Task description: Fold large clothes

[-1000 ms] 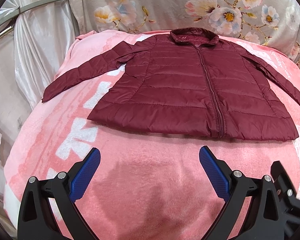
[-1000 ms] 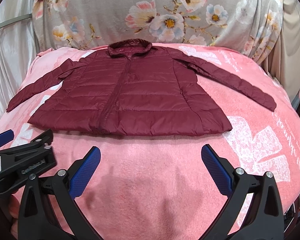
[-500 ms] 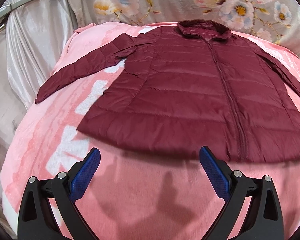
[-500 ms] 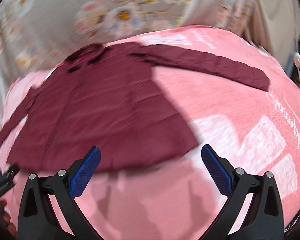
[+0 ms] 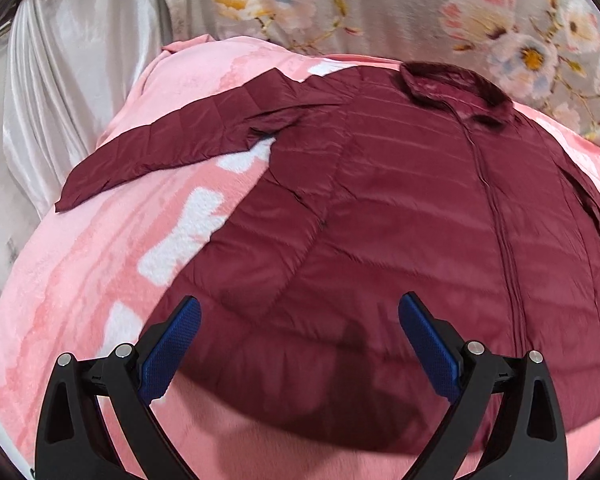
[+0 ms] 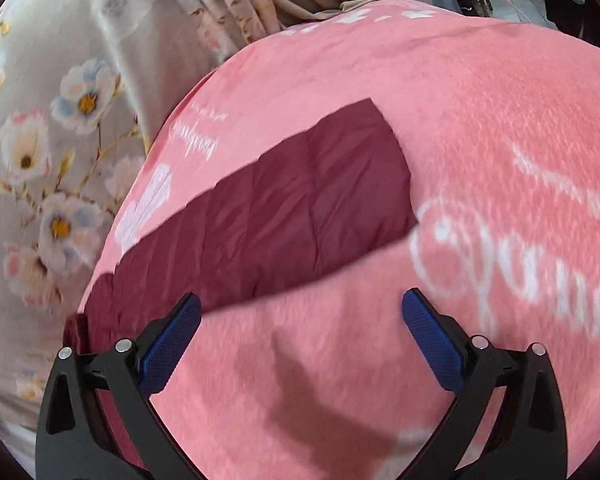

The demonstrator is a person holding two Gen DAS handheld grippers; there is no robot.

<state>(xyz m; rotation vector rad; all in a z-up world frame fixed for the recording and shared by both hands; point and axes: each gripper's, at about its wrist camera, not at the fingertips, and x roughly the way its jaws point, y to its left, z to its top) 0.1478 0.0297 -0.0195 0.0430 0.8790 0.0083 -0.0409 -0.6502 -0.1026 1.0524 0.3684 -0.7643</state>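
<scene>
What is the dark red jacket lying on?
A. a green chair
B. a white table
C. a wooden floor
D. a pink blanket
D: the dark red jacket is spread flat on a fuzzy pink blanket with white patterns, and its sleeve in the right wrist view rests on the same pink fabric.

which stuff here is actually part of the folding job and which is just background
Part of the job:
maroon jacket
its right sleeve
left claw, open
right claw, open

Just there:
pink blanket under the jacket
floral fabric behind
</scene>
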